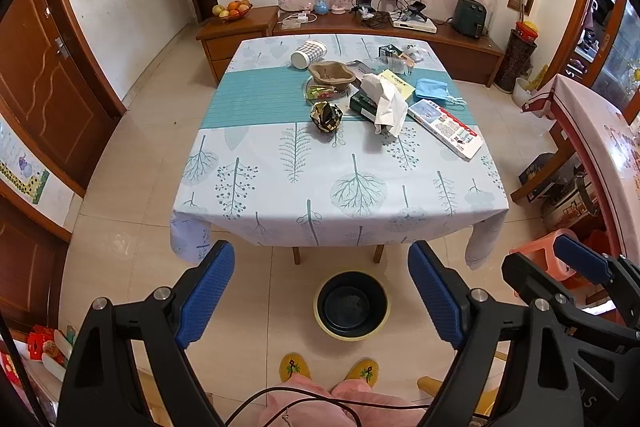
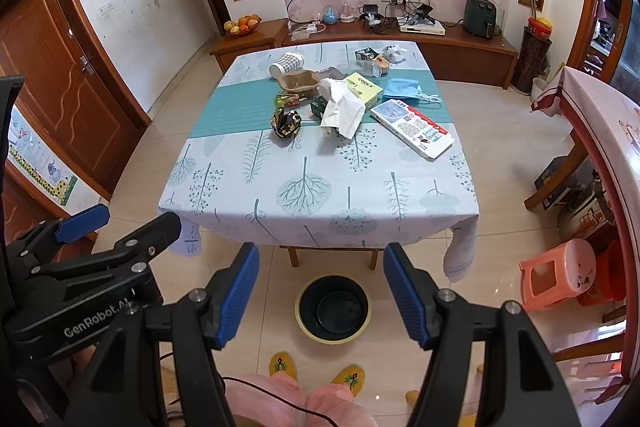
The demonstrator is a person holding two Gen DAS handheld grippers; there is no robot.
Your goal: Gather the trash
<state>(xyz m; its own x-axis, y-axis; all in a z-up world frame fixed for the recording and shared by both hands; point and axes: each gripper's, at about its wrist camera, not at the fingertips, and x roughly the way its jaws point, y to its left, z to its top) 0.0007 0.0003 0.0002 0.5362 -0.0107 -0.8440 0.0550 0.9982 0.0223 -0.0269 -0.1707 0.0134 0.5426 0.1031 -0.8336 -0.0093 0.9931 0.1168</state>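
Note:
A table (image 1: 280,195) with a leaf-print cloth carries trash at its far half: a crumpled gold-black wrapper (image 1: 326,117), white tissue (image 1: 386,99), a tipped paper cup (image 1: 308,53), a brown pulp tray (image 1: 331,73), a blue mask (image 1: 431,89) and a flat white-red box (image 1: 446,127). A black bin (image 1: 352,305) stands on the floor before the table. My left gripper (image 1: 320,297) is open and empty, held above the floor near the bin. My right gripper (image 2: 322,293) is open and empty beside it. The same wrapper (image 2: 286,123), tissue (image 2: 342,107) and bin (image 2: 333,307) show in the right wrist view.
A yellow box (image 2: 362,87) and small packets lie among the trash. A pink stool (image 2: 558,273) stands right of the table, beside another table (image 2: 600,115). A wooden cabinet (image 1: 400,31) with a fruit bowl runs along the back wall. My slippered feet (image 1: 330,369) are near the bin.

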